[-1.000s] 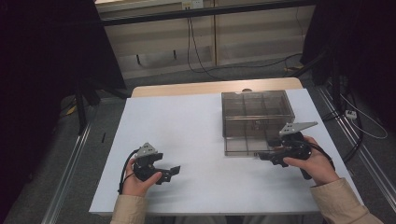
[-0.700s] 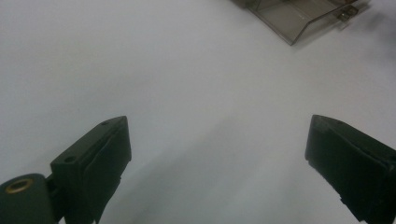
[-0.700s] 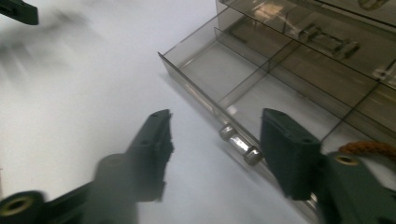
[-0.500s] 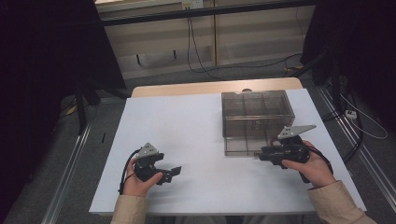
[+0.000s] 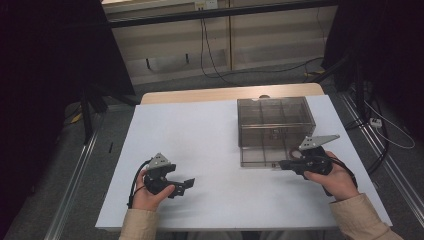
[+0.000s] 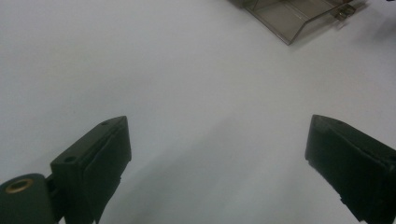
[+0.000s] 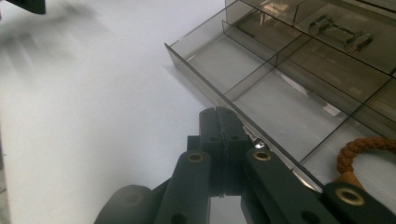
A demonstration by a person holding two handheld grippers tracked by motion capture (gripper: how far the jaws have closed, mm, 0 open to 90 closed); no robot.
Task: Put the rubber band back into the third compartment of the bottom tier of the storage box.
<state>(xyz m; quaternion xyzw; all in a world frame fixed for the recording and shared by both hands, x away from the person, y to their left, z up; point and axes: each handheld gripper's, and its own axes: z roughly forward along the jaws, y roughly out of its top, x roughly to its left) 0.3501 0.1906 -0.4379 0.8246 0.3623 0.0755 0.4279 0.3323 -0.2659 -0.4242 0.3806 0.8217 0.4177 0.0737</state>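
The left claw (image 5: 187, 184) rests low at the near left of the white surface (image 5: 210, 145), jaws wide. The right claw (image 5: 283, 164) is pressed shut — tips at the near edge of the smoky compartment box (image 5: 275, 117), far right, where a braided brown cord (image 7: 362, 149) lies.

Left tool (image 5: 186, 186) jaws wide apart, right tool (image 5: 283, 164) jaws pressed together

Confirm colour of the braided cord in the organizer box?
Reddish-brown braided cord, clearest in the right gripper view.
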